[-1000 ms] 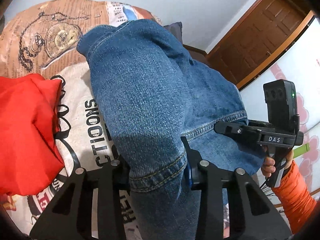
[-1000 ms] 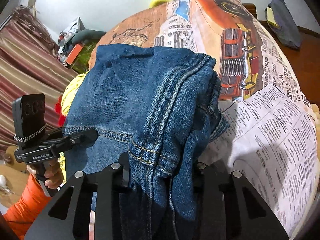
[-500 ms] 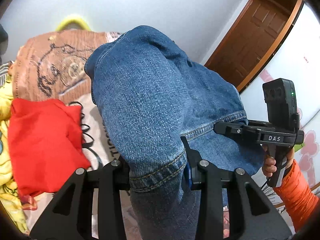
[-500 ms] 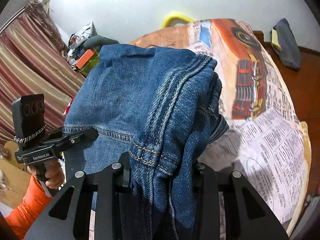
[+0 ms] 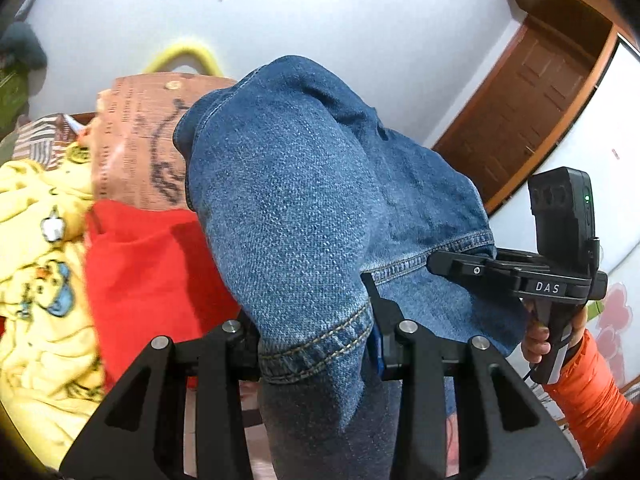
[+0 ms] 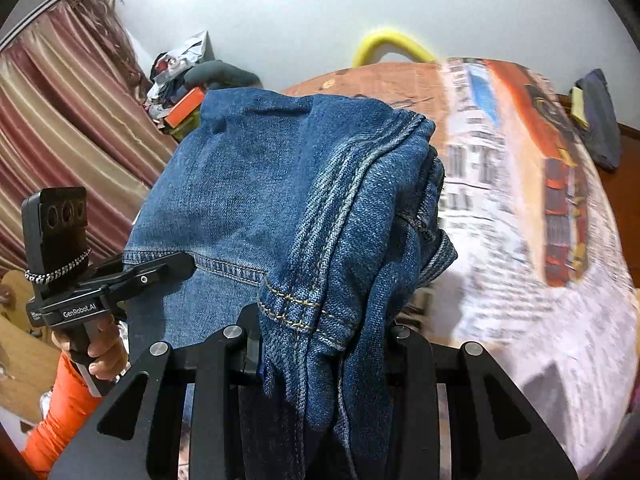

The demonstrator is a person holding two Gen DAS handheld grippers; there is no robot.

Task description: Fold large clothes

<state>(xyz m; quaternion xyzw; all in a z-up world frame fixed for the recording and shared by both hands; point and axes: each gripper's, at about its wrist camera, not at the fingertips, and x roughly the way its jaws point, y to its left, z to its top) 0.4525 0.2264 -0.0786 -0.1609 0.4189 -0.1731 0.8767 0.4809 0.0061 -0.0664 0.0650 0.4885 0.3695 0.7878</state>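
**Jeans pinched by both grippers, lifted off the bed**

Left gripper point(image 5: 316, 344): jaws closed down on a stitched hem of the jeans point(image 5: 304, 208), cloth bunched between the fingers and hanging below. Right gripper point(image 6: 320, 340): same, clamped on a thicker wad with a double-stitched seam. Each gripper shows in the other's view, holding the same edge of denim, near each other, not touching.

The jeans hang in the air between the two grippers, above the printed bedspread point(image 6: 520, 208). A red garment point(image 5: 148, 264) and a yellow printed cloth point(image 5: 36, 264) lie on the left side of the bed; the brown door point(image 5: 532, 96) is far right.

Step in hand, likely: carry the held edge over and lay it down to make a fold. To do it well: keep both grips firm, keep the two grippers level so the held edge stays straight, let the hanging part settle before lowering, and land on the bare bedspread, away from the red garment.

Versus a second ago: grips unchanged, same hems in the same jaws. Both cameras have tilted up, with more wall and less bedspread in view, so the jeans have gone higher. The yellow cloth has come into the left view. The bedspread is blurred in the right view, so motion is ongoing.
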